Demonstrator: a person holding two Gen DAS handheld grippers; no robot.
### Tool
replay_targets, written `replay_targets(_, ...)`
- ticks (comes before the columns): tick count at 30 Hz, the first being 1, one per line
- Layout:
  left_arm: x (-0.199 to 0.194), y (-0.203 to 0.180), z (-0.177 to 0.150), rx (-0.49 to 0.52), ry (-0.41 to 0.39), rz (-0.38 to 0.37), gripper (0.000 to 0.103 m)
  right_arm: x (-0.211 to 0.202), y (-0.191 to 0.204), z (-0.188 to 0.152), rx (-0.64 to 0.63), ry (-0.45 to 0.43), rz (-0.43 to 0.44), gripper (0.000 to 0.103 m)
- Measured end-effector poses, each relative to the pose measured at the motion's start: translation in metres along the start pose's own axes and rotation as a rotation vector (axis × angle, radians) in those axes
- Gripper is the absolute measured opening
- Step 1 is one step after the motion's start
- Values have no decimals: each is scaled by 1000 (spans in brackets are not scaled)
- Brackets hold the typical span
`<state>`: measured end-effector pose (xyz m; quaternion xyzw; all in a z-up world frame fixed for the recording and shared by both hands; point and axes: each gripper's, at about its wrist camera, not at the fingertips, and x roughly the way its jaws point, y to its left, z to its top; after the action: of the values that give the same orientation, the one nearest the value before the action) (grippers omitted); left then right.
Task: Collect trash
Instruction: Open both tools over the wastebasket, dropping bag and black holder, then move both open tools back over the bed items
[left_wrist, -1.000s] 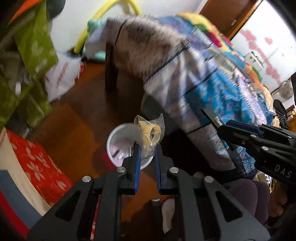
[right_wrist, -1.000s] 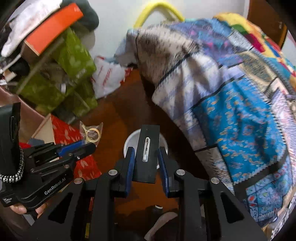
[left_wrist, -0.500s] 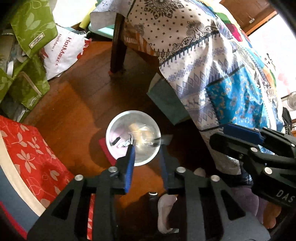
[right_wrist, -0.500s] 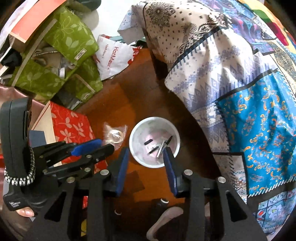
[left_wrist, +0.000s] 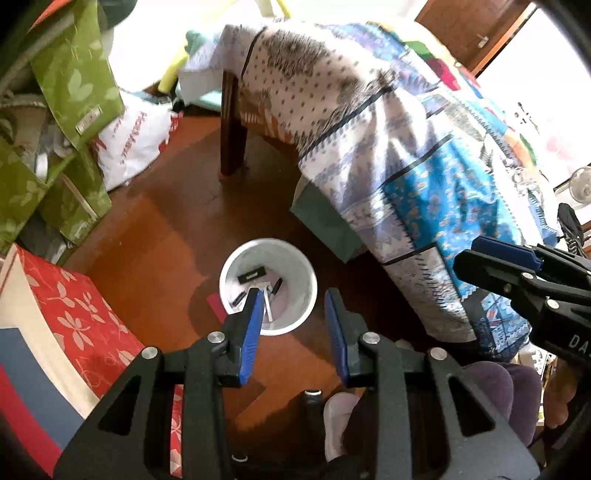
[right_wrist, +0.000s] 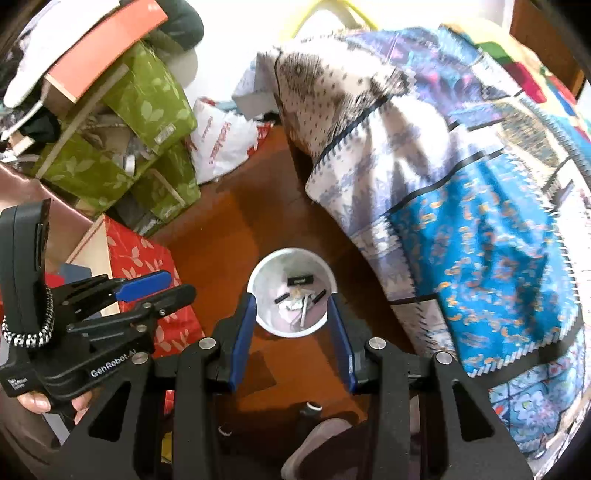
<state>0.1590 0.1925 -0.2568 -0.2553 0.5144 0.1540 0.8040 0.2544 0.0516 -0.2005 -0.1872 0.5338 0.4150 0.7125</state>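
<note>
Above a white bin (left_wrist: 268, 286) on wooden floor (left_wrist: 155, 236): left gripper (left_wrist: 293, 306) and right gripper (right_wrist: 291, 314), jaws just spread, both empty. Trash (right_wrist: 300, 295) lying inside bin.

bin (left_wrist: 236, 266) contents too small, quilt (right_wrist: 480, 229) blurred

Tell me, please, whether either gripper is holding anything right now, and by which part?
Nothing is held. The left gripper and right gripper are both open and empty above the white bin, their jaws having just opened.
</note>
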Motion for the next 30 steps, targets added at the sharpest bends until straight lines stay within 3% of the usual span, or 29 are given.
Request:
replay_targets(14, -120, -75, -14, 136, -274, -6, 32, -141, -14, -44, 16, -349, -97, 37)
replay_targets(16, -138, -91, -17, 161, -318, -17, 33, -164, -18, -52, 22, -413, -128, 44)
replay_targets(19, -158, -113, -21, 199, -377, -18, 49, -197, -27, -67, 49, -521, -178, 72)
replay_targets(20, -165, -121, -23, 209, -400, -18, 59, -207, -31, -71, 60, -557, -193, 79)
replay_targets(24, -186, -150, -28, 245, -482, -39, 76, -239, -45, -88, 97, -662, -260, 80)
replay_targets(30, -196, -190, -25, 300, -516, -86, 79, -266, -72, -110, 156, -714, -324, 80)
